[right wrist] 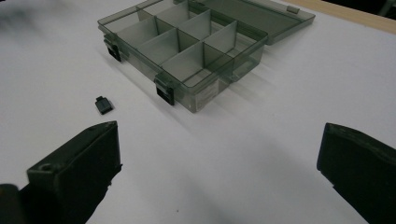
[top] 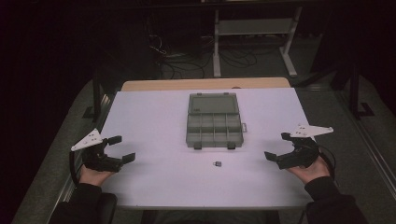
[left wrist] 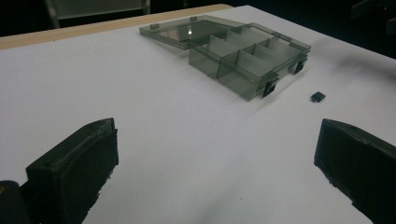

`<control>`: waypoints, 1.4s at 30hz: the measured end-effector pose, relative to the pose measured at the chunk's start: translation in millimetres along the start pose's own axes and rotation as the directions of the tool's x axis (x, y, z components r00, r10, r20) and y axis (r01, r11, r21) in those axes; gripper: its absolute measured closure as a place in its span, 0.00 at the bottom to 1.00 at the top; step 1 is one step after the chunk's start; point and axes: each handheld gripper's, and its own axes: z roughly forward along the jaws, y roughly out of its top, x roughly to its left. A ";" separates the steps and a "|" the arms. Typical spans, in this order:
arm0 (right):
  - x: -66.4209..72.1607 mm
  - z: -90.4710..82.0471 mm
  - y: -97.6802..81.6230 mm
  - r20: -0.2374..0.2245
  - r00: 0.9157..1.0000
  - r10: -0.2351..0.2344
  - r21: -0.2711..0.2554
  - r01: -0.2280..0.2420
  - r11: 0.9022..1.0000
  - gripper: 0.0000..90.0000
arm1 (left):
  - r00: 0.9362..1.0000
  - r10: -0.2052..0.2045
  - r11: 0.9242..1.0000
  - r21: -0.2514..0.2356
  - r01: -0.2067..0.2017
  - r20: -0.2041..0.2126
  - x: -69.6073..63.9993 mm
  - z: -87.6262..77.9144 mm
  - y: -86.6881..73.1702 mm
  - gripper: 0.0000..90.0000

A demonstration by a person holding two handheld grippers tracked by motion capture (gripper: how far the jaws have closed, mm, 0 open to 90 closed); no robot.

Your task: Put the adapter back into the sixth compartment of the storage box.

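High view: an open, empty box point(top: 214, 122) sits at centre frame, a small black part point(top: 217, 164) just below it. Left gripper point(top: 118, 148) and right gripper point(top: 275, 145) wait at the lower corners, jaws apart (nothing held). Likely next: reaching for the part.

High view overhead, gripper views low

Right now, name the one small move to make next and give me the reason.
Probably bring the right gripper toward the small black part and straddle it. Both grippers, the left gripper included, are open and hold nothing, the part lies loose on the table just before the open compartment box, and the right one looks slightly nearer.
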 end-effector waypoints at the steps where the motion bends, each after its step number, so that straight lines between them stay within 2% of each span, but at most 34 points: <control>1: 0.6 0.5 0.9 -0.002 1.000 -0.003 0.002 0.003 1.000 0.00 | 1.000 0.000 1.000 0.000 0.000 0.001 0.0 0.0 0.0 0.00; 13: 12.1 7.5 13.0 -0.030 0.997 -0.064 0.045 0.066 0.997 0.00 | 1.000 0.000 1.000 0.002 0.000 0.000 0.0 0.2 -0.1 0.00; 25: 23.0 15.7 22.9 -0.059 0.993 -0.099 0.066 0.103 0.993 0.00 | 1.000 -0.002 1.000 0.004 0.002 0.004 0.0 0.9 -0.3 0.00; 35: 34.6 25.3 31.5 -0.092 0.986 -0.139 0.075 0.146 0.986 0.00 | 1.000 -0.002 1.000 0.005 0.002 0.005 0.1 1.1 -0.4 0.00; 42: 39.6 32.0 35.8 -0.114 0.982 -0.150 0.082 0.160 0.984 0.00 | 1.000 -0.002 1.000 0.004 0.002 0.004 0.0 0.8 -0.4 0.00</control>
